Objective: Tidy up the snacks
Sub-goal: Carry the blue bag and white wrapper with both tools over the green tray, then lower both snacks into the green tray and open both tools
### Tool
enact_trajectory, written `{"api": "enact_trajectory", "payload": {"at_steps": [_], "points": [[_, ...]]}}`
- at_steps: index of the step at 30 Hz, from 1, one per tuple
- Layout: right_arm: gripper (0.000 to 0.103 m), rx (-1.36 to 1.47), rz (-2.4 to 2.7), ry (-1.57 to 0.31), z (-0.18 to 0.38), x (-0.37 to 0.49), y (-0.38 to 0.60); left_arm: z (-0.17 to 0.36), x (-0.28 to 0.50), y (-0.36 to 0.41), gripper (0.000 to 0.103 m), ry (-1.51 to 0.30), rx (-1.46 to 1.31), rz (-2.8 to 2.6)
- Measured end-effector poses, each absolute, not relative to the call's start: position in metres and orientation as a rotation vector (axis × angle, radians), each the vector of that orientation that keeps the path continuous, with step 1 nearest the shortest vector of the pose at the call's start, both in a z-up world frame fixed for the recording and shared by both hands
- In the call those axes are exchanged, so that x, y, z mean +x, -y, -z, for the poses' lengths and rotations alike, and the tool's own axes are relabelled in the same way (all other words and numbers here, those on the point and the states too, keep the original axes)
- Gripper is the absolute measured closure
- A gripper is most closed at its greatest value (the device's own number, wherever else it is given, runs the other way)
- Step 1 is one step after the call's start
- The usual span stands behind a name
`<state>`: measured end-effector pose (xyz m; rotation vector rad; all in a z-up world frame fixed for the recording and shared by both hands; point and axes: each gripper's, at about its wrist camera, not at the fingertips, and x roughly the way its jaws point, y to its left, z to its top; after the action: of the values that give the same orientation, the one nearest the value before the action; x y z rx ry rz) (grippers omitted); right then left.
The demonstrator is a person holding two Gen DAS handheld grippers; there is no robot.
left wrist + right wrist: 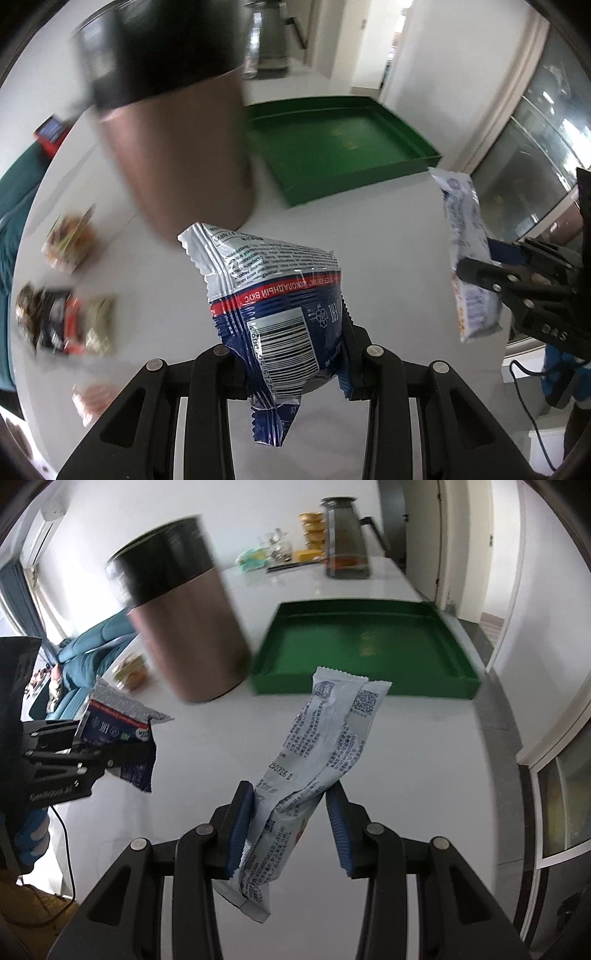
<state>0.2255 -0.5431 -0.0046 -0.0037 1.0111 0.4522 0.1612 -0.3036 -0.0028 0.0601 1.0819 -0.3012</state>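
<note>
1. Snacks are in both claws, and both are held up off the white table (424,746). My left gripper (291,354) is closed on a blue-and-white packet (273,295), barcode side facing the camera, pinched near its lower half so the upper end stands free above the fingers.

2. My right gripper (290,823) has a pale grey wrapper (314,760), long and thin. The left pad presses the wrapper, while the right pad looks barely in contact near its tip, so I judge this hold a light one. The wrapper leans forward and to the right.

3. Ahead sits the green tray (458,681), with nothing I can make out inside. It looks like the likely place for both items, which would explain why each is carried with the free end pointing forward.

4. Just left of the tray stands a copper canister with a black lid (184,627), blurred in both views. It is close enough to the left gripper's path that I would steer around it.

5. More loose snacks (66,321) lie on the table at the far left, too blurred to name, so I judge the sorting barely begun.
</note>
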Motion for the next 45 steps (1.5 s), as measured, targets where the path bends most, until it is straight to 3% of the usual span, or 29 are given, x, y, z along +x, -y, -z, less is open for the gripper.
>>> {"api": "enact_trajectory", "payload": {"at_steps": [8, 17, 30, 45], "points": [[0.04, -0.008, -0.422, -0.937, -0.012, 0.29, 0.591, -0.018, 0.225, 0.373, 0.074, -1.026, 0.104, 0.314], [0.04, -0.065, -0.428, -0.892, -0.01, 0.369, 0.606, -0.023, 0.302, 0.401, 0.074, -0.978, 0.059, 0.247], [0.04, -0.1, -0.46, -0.918, 0.027, 0.438, 0.595, 0.004, 0.337, 0.406, 0.074, -0.998, 0.032, 0.145], [0.04, -0.109, -0.465, -0.982, 0.06, 0.455, 0.583, 0.04, 0.362, 0.404, 0.074, -1.062, 0.015, 0.124]]}}
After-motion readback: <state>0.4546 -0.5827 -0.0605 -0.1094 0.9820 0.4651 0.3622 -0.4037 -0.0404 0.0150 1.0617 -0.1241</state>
